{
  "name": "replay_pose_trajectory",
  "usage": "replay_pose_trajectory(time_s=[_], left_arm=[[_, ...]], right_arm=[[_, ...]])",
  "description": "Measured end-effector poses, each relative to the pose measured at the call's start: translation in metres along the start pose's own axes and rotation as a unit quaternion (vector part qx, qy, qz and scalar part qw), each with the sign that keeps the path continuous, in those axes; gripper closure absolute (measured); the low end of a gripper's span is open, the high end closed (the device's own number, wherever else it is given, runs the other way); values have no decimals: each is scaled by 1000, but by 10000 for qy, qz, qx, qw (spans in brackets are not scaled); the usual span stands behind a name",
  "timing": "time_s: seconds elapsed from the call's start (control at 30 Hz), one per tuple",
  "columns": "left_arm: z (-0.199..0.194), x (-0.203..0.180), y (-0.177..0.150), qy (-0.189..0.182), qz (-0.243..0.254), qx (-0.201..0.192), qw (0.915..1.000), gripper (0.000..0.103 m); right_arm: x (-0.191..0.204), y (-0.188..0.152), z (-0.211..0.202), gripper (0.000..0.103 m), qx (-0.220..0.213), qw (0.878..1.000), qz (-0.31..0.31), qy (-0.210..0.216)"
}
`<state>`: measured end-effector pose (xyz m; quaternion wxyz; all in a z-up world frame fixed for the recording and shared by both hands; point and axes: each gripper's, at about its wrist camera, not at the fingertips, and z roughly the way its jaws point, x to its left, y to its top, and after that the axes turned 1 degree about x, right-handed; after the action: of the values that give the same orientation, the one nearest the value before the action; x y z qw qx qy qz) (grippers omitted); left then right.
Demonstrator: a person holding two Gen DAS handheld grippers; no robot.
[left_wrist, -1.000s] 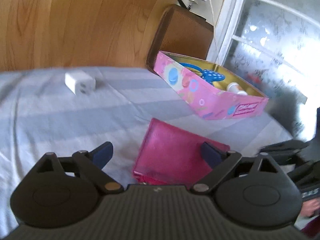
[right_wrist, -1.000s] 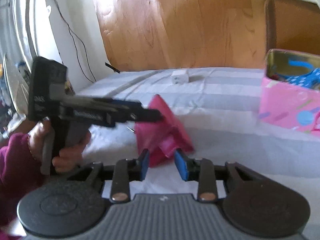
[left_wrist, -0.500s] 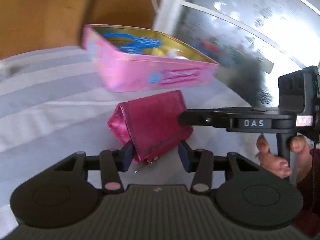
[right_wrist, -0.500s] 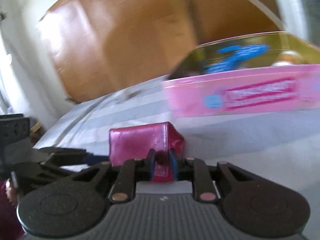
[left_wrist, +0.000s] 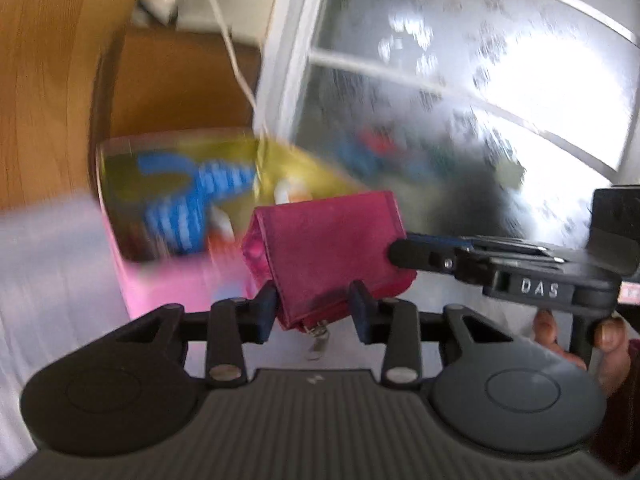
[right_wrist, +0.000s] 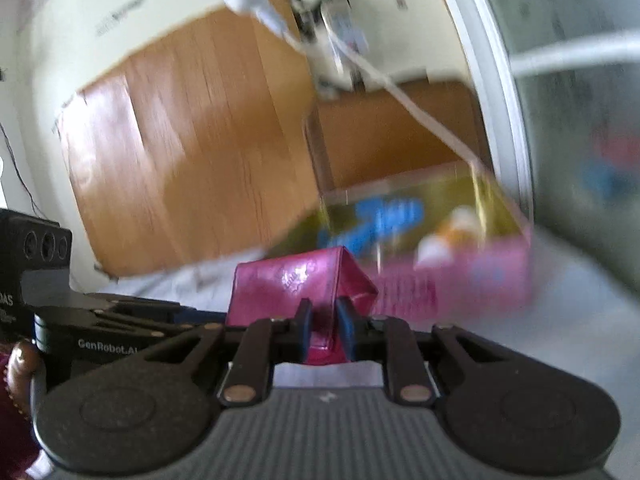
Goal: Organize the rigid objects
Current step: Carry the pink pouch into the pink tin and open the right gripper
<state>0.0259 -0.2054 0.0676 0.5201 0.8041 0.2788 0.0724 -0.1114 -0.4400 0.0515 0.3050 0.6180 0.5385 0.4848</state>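
An open pink rectangular tin with a gold lining [left_wrist: 176, 280] is seen resting on a bed covered in grey-and-white striped fabric [left_wrist: 48, 272]; inside it a blue-and-white patterned item [left_wrist: 192, 208] and a small white-and-orange object [left_wrist: 292, 194] can be made out, though motion blur leaves both unidentifiable. Just in front of the tin, a shiny magenta fold-over wallet [left_wrist: 332, 256] is held clear of the bed by both grippers. The left gripper [left_wrist: 314, 312] is closing, its blue pads pressed against the wallet's lower edge, where a small metal pull dangles. The right gripper [right_wrist: 325, 330], almost fully closed, is clamped on a thin corner of the wallet, and part of a hand [left_wrist: 576, 340] is seen on its handle at the right edge of the left wrist view. A second ago the wallet lay flat on the bed and the left gripper stood wide apart; the tin was then farther off and sharply visible. The tin's printed side is smeared beyond reading, and the frosted window [left_wrist: 500, 100] behind shows only vague coloured shapes.
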Motion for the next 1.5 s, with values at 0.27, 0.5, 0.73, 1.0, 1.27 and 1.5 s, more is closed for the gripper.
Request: replay_pose_trajectory(time_s=[0.27,0.5,0.73,1.0,1.27,1.5], left_arm=[[87,42,52,293,-334,663,9968,63],[152,64,71,722,-547,1190,9888,62],[164,63,83,1472,-812,953,9811,49],[89,11,70,1425,-196,77,9896,49],[26,-22,19,1715,2,35,9852,49],[5,-15,-18,2000,-173,269,9793,49]], right_arm=[[-40,54,82,88,133,9993,-100,-328],[-71,75,156,87,764,9936,-327,-762],[-76,85,195,87,901,9819,-509,-1587],[-52,71,122,87,130,9912,-149,-1312],[-5,28,44,87,-401,9933,327,-1035],[17,-5,25,85,1,9937,543,-982]])
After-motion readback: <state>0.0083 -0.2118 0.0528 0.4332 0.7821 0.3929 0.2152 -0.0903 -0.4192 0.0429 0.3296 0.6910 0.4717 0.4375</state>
